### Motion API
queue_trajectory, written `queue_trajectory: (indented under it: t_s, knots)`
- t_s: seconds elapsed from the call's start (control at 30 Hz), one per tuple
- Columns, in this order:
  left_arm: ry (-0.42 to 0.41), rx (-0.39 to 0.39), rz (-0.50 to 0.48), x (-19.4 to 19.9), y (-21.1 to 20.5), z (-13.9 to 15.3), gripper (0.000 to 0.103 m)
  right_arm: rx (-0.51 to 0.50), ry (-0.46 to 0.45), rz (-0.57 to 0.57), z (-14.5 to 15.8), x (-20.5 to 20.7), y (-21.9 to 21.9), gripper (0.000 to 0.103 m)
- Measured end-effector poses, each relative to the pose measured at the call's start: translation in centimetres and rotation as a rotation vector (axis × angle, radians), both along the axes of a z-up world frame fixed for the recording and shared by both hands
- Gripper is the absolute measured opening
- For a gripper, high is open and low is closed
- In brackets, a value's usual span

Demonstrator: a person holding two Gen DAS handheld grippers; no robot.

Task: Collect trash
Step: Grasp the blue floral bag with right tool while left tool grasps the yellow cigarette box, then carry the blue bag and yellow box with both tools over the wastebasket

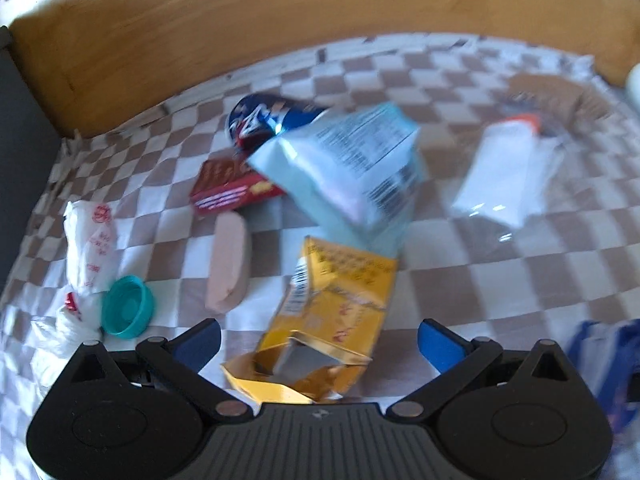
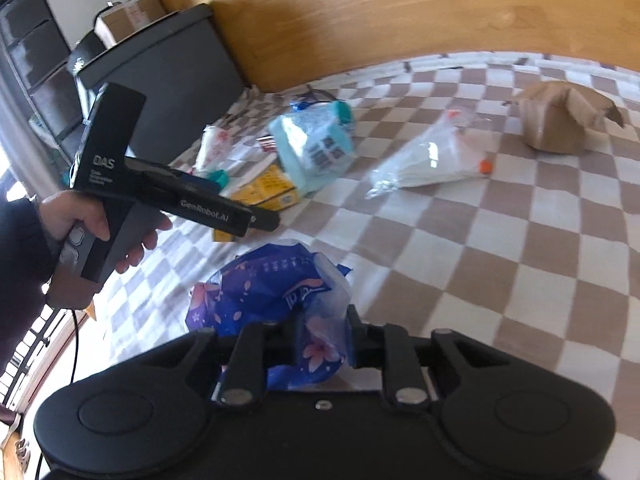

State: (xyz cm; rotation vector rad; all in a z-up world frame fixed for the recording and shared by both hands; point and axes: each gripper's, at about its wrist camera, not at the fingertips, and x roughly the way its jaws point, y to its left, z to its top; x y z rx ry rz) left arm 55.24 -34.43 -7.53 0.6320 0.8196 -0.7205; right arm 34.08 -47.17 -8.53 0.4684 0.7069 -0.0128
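Only the right wrist view shows the dark cabinet [image 2: 168,76] beside the wooden headboard [image 2: 400,12], the brown paper bag [image 2: 560,120], and the person's hand [image 2: 80,220] holding the left gripper [image 2: 264,220] over the checked bedspread [image 2: 500,260]. There the right gripper [image 2: 324,340] pinches the blue flowered plastic bag [image 2: 260,288], jaws nearly closed on it. The left wrist view alone shows the left gripper [image 1: 320,344] spread wide, empty, above the yellow carton [image 1: 336,300], with the pale blue packet [image 1: 348,168], red box [image 1: 232,192] and teal cap [image 1: 128,308] nearby.
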Motion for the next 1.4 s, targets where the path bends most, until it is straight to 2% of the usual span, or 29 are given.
queue_trajectory:
  t_s: [0.07,0.17,0.23,0.43,0.63,0.83,1.1,1.4]
  knots:
    - [0.017,0.012,0.023,0.3,-0.1,-0.4,0.1,-0.003,0.002,-0.007,0.0,-0.1,-0.2,0.02]
    - [0.067,-0.014,0.065,0.8,0.3,-0.5,0.094,-0.007,-0.001,-0.019,0.1,-0.3,-0.5,0.02]
    - [0.074,-0.043,0.105,0.8,0.8,-0.4,0.079,-0.009,0.0,-0.037,0.2,-0.3,-0.8,0.02]
    - [0.022,-0.138,0.226,-1.4,2.0,0.4,0.058,-0.016,-0.003,-0.12,0.5,-0.8,-1.6,0.02]
    - [0.005,-0.239,0.319,-4.2,3.7,1.2,0.054,-0.03,-0.031,-0.189,1.1,-1.4,-2.6,0.02]
    - [-0.07,-0.318,0.355,-8.3,5.7,3.5,0.054,-0.063,-0.079,-0.219,2.1,-2.0,-2.2,0.019]
    - [-0.168,-0.351,0.405,-12.8,9.0,6.3,0.054,-0.112,-0.166,-0.216,4.1,-2.9,-0.6,0.019]
    - [-0.22,-0.387,0.463,-15.8,13.2,8.0,0.054,-0.138,-0.21,-0.208,5.1,-2.8,2.0,0.019]
